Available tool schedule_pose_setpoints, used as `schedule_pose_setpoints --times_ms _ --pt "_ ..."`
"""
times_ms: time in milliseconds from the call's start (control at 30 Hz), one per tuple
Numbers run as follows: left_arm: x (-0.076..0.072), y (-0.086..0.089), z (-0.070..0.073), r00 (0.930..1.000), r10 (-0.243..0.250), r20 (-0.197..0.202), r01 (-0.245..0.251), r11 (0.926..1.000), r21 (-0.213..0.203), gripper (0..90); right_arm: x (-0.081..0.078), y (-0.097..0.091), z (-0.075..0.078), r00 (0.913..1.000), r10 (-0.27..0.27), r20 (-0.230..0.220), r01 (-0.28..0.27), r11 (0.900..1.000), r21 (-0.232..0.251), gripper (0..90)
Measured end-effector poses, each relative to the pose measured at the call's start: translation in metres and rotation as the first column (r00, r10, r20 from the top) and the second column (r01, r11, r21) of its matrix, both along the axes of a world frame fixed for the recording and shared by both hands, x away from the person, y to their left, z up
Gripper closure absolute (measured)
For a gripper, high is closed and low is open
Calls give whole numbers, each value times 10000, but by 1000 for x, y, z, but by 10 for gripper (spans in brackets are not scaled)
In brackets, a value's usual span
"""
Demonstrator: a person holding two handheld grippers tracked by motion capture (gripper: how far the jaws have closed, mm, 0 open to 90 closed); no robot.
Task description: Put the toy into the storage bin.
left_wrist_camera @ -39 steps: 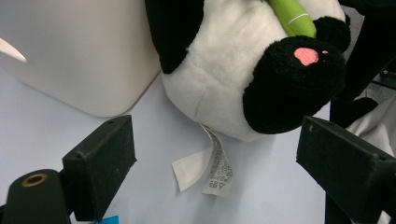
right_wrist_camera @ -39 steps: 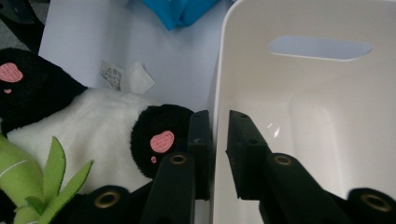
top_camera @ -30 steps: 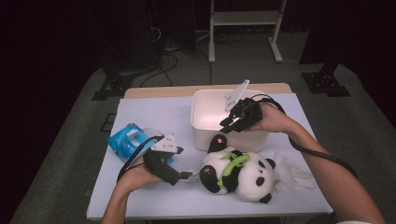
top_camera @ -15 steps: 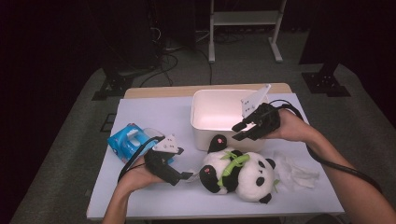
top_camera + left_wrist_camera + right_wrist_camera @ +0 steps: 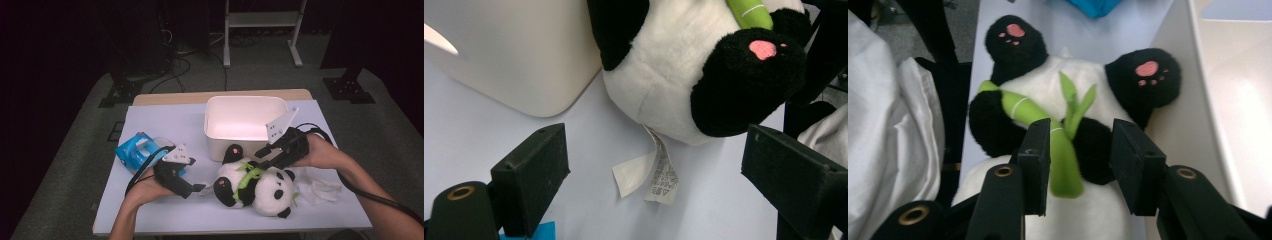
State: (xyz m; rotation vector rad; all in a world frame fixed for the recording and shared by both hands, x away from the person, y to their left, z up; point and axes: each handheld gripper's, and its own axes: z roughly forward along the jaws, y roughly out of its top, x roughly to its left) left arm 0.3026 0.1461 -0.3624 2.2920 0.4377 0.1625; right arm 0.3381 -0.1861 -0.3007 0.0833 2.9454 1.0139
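Note:
A black-and-white panda plush [image 5: 260, 187] lies on its back on the pale table [image 5: 165, 120], just in front of a white bin [image 5: 245, 102]. It hugs a green bamboo stalk [image 5: 1063, 155]. My right gripper [image 5: 263, 154] hovers over the panda's chest [image 5: 1040, 75]. Its jaws have just been opening, and they stand open on either side of the bamboo and one black arm without pressing on them. My left gripper [image 5: 198, 189] rests low on the table left of the panda. It is open wide toward a black foot [image 5: 744, 80] and the sewn-in label [image 5: 659, 175].
A blue wipes pack [image 5: 136, 150] lies behind the left hand. Crumpled white cloth [image 5: 320, 187] sits right of the panda, under the right forearm. The bin's wall [image 5: 524, 50] is close on the left gripper's far side. Dark floor, cables and a stand surround the table.
The right gripper has left the bin's front rim, moving right and toward the near edge until it is over the panda. Its jaws are wider apart. The left hand has stayed put.

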Motion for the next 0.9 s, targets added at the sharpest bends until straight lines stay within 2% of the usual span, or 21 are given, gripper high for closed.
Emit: schedule_pose_setpoints --times_ms 133,267,467,900 --pt "0 1 1 10000 7 9 -7 10000 -19 104 -7 0 -4 10000 57 -49 -57 10000 -75 588" --pt "0 2 1 10000 41 11 -41 10000 -38 103 -10 0 -10 10000 -11 18 12 9993 -369 586" --pt "1 2 0 10000 39 22 -39 10000 -34 103 -12 2 -21 10000 1 -2 -1 9991 -425 593" --pt "1 3 0 10000 56 -15 -56 10000 11 103 -10 2 -29 9999 19 -130 -22 9998 -217 730"
